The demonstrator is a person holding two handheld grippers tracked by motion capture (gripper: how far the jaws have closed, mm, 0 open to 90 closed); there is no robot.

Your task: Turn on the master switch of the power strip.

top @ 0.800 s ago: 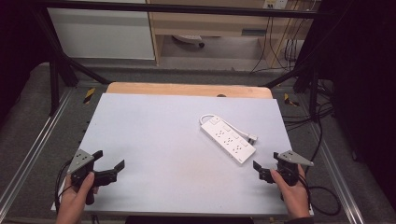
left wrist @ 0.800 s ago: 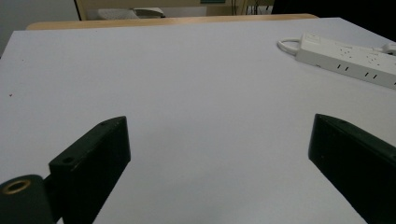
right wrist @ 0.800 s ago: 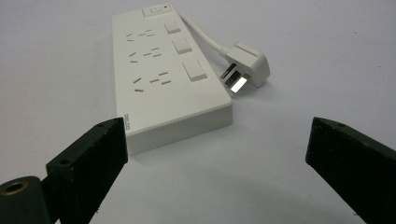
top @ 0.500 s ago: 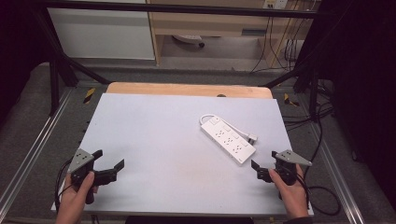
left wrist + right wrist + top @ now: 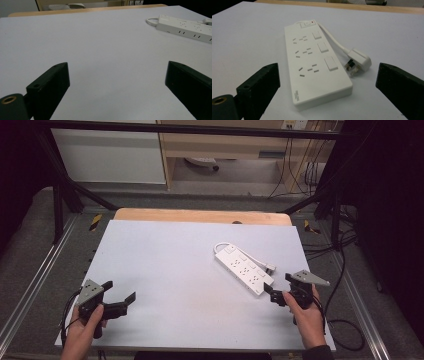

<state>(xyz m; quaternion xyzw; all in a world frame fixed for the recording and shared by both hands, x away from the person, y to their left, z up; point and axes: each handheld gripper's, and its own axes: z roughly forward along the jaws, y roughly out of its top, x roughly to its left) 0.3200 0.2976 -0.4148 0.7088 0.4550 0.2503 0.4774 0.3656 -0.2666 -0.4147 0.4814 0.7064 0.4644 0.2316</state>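
We see the desk (image 5: 165, 270) evenly and softly lit from above, its white top bright without glare, while the surroundings fall into deep darkness. Shadows are faint. The gripper views are slightly soft, their near black jaws blurred and featureless.

High view: fixed cam above the person's side, looking fwd and down over the whole white table (image 5: 170, 270). Left gripper view: low cam, close to the tabletop, facing across it twd the far edge. Right gripper view: same low angle, very near the power strip (image 5: 314, 65). All three views share the strip, seen far right in the left gripper view (image 5: 185, 27).
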